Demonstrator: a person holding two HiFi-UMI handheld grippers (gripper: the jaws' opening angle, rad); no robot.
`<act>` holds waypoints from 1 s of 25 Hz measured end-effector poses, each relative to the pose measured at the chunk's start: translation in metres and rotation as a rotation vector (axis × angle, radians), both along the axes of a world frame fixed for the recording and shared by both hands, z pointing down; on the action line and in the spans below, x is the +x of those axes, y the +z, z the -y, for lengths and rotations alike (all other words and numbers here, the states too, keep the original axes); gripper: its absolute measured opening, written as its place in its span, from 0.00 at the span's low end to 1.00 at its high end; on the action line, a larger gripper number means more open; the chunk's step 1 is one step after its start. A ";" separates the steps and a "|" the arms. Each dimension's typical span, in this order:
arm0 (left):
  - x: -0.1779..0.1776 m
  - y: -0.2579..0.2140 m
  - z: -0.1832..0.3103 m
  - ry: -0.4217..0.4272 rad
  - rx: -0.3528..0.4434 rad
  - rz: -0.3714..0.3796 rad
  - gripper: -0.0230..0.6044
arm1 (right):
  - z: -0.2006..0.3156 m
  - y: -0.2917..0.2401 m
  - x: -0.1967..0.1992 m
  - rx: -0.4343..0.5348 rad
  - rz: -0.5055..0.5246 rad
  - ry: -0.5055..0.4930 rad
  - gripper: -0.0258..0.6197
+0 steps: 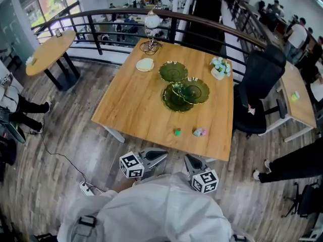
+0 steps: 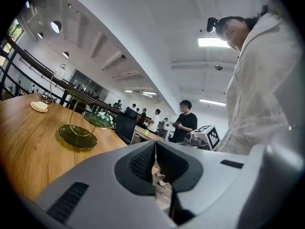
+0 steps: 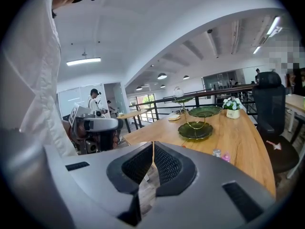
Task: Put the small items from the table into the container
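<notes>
Three green dishes [image 1: 173,71], three small items [image 1: 177,131], one flowerpot [image 1: 220,68].

Head view steeply down on table [image 1: 136,105]; gripper views low beside it, sharing stand [image 3: 196,130].

Matt wooden table [image 1: 136,110], glossy green dishes [image 1: 185,92]

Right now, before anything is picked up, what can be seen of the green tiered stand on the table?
The green tiered stand has three dark green, glassy-looking plates with scalloped rims. A thin gold wire frame carries them at different heights, offset from one another. It stands upright on the wooden table, past the middle, toward the far side. All three plates look empty. Nothing but the table touches it.
</notes>
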State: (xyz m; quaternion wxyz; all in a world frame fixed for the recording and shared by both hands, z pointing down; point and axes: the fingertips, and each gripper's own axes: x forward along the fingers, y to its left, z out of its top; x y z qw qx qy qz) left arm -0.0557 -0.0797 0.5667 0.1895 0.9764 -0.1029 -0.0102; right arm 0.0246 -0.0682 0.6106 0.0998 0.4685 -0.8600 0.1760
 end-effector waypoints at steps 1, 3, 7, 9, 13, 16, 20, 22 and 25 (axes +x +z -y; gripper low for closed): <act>0.001 0.001 0.003 0.002 -0.001 0.000 0.05 | 0.004 0.001 0.001 -0.002 -0.001 0.000 0.06; 0.004 0.003 0.009 -0.001 -0.004 -0.001 0.05 | 0.012 0.003 0.003 -0.002 -0.001 -0.004 0.06; 0.007 0.002 0.020 -0.019 -0.002 -0.002 0.05 | 0.026 0.004 0.005 -0.003 -0.003 -0.031 0.06; 0.010 0.000 0.026 -0.032 -0.001 -0.003 0.05 | 0.033 0.005 0.007 -0.006 -0.014 -0.052 0.06; 0.020 -0.002 0.034 -0.051 -0.006 0.001 0.05 | 0.045 0.016 0.009 -0.028 -0.088 -0.143 0.06; 0.028 -0.002 0.037 -0.054 0.003 0.021 0.05 | 0.060 0.033 0.011 -0.048 -0.168 -0.221 0.07; 0.034 -0.003 0.042 -0.072 0.001 0.032 0.05 | 0.089 0.054 0.016 -0.090 -0.228 -0.265 0.07; 0.035 -0.003 0.045 -0.081 -0.005 0.035 0.05 | 0.104 0.062 0.016 -0.112 -0.248 -0.278 0.09; 0.038 -0.001 0.048 -0.094 -0.010 0.040 0.05 | 0.124 0.071 0.017 -0.111 -0.287 -0.286 0.09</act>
